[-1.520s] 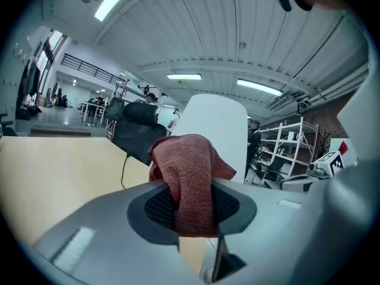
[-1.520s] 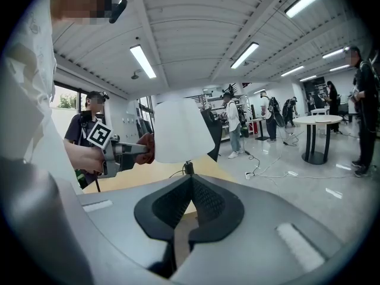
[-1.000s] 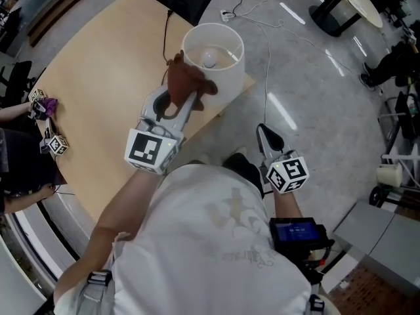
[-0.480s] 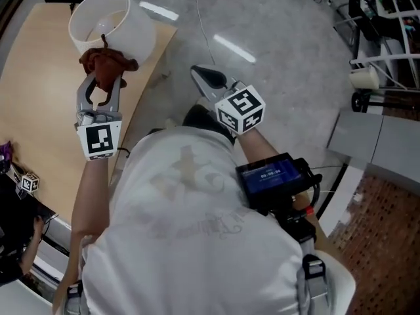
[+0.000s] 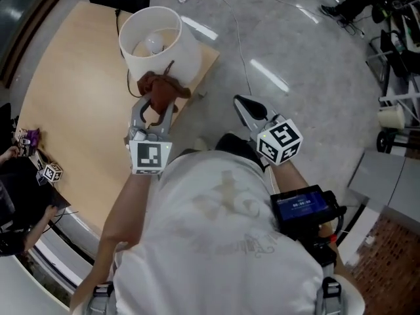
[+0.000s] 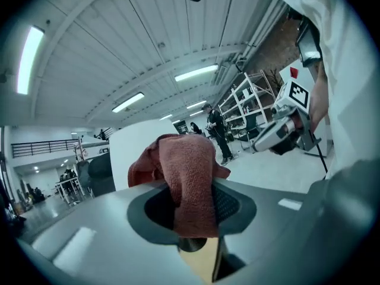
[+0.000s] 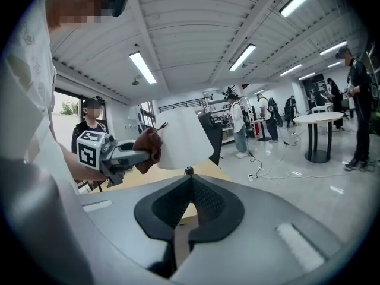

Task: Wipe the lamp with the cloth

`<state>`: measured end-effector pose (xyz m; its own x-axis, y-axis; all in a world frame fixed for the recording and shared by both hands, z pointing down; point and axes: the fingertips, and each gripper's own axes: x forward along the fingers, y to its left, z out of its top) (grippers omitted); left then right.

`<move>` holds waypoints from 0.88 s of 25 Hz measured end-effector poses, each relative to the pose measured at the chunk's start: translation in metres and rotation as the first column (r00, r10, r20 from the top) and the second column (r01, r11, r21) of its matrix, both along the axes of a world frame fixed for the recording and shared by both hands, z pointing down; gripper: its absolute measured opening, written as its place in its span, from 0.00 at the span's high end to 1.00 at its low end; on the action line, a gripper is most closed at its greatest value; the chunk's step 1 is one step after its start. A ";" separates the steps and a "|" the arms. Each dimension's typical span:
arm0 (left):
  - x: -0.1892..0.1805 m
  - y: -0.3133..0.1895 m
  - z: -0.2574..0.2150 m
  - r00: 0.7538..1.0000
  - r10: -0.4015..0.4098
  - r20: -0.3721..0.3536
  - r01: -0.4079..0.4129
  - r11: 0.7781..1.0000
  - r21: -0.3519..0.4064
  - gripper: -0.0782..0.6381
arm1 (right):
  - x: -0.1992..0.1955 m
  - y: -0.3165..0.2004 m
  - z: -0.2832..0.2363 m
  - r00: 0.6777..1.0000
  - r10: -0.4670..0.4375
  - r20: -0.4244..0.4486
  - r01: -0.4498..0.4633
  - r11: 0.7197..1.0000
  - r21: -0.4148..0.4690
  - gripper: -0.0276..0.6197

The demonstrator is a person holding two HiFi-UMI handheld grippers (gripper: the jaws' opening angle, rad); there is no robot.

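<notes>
While the left gripper (image 5: 153,107) presses its clamped cloth (image 5: 161,90) against the lamp (image 5: 161,44), the right gripper (image 5: 244,105) hangs closed, empty.

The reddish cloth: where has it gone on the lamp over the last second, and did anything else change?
The left gripper drew the cloth down from the rim of the lampshade onto its outer wall. It stayed clamped on the cloth; the right gripper stayed shut and empty.
</notes>
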<state>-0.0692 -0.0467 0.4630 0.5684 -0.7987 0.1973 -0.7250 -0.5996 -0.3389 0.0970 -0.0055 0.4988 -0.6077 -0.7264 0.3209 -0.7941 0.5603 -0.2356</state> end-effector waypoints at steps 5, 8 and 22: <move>0.013 -0.005 -0.085 0.999 -0.028 -0.022 0.031 0.988 0.150 0.72 | -0.002 -0.023 -0.010 0.998 -0.052 0.039 0.051 0.999 0.016 0.94; 0.028 -0.013 -0.111 0.995 -0.088 0.039 0.079 0.978 0.196 0.72 | 0.004 -0.027 -0.009 0.995 -0.077 0.063 0.077 0.997 0.009 0.94; 0.074 -0.054 -0.013 0.927 -0.253 0.277 0.250 0.967 0.046 0.72 | 0.074 -0.065 0.001 0.961 -0.100 0.258 0.122 0.990 -0.071 0.94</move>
<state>0.0046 -0.1011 0.4501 0.2723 -0.9109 0.3100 -0.7274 -0.4058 -0.5533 0.1712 -0.0704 0.4998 -0.7522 -0.6264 0.2045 -0.6364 0.6103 -0.4716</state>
